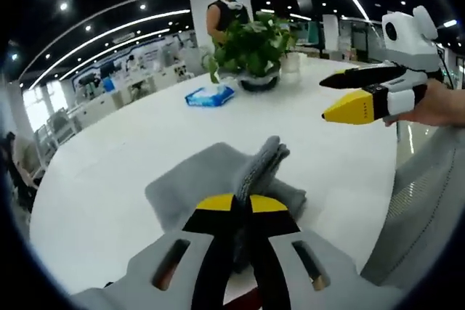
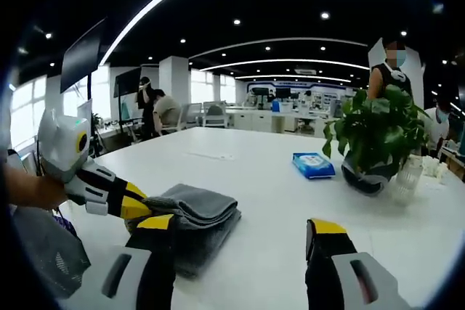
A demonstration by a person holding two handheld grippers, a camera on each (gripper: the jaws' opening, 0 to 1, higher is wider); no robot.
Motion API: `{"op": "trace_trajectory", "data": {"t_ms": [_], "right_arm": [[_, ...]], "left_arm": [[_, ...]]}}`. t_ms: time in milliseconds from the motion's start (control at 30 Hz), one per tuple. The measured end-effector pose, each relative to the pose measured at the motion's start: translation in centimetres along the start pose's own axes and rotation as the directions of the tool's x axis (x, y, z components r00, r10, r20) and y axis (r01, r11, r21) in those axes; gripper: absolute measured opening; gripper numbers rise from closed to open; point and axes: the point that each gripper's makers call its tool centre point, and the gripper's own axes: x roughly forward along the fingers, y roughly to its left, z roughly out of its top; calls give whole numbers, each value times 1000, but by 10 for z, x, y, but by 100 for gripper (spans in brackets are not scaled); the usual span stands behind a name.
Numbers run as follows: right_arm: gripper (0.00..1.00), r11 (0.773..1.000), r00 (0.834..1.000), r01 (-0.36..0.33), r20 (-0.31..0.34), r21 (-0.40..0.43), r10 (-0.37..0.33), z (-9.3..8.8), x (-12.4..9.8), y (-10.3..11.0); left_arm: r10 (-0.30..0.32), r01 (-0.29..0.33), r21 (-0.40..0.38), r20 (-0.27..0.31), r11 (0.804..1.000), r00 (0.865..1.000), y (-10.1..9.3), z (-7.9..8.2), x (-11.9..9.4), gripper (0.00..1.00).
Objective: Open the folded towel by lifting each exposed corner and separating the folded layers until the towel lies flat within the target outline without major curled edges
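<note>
The left claw (image 1: 242, 205) is clamped on a raised fold of the grey towel (image 1: 211, 179) at the bottom centre of the left gripper view, its yellow-tipped jaws pressed together with the cloth pinched upward between them. In the right gripper view the same claw (image 2: 149, 212) comes in from the lower left and meets the towel (image 2: 200, 215) at its near edge, lifting the upper layers into a soft ridge. The towel lies on the white counter (image 1: 109, 179), still layered, its far edge flat.

The right claw (image 2: 240, 241) stands open at the bottom of the right gripper view, jaws well apart, holding nothing; bare counter shows between them. In the left gripper view it (image 1: 336, 96) hovers at the upper right, above the counter and well apart from the towel.

Farther back sit a blue packet (image 2: 313, 164) and a potted plant (image 2: 378, 136), with open white surface between them and the towel. The counter's rounded edge curves along the right of the left gripper view.

The towel's near part is hidden behind the left claw's jaws, and no outline can be made out on the counter.
</note>
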Motion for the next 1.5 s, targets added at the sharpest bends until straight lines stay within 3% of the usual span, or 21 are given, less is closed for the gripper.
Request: {"op": "trace_trajectory", "data": {"t_ms": [367,567,1000,1133,1500], "right_arm": [[72,1000,1000,-10,-18,-22,9,-4,1,4],[71,999,1000,-12,-22,-31,11,-5,2,4],[69,999,999,-7,-38,-46,5,-8,3,4],[69,999,999,-7,-38,-44,5,-8,2,3],[69,999,999,-7,-40,-44,6,-9,3,3]], "left_arm": [[92,-81,-132,78,988,993,32,12,-16,5],[139,-126,-136,97,983,986,46,12,-27,4],[201,-173,-223,111,960,973,68,5,-37,4],[226,-192,-255,113,948,967,78,2,-42,4],[301,-243,-382,102,892,948,102,-17,-58,5]]}}
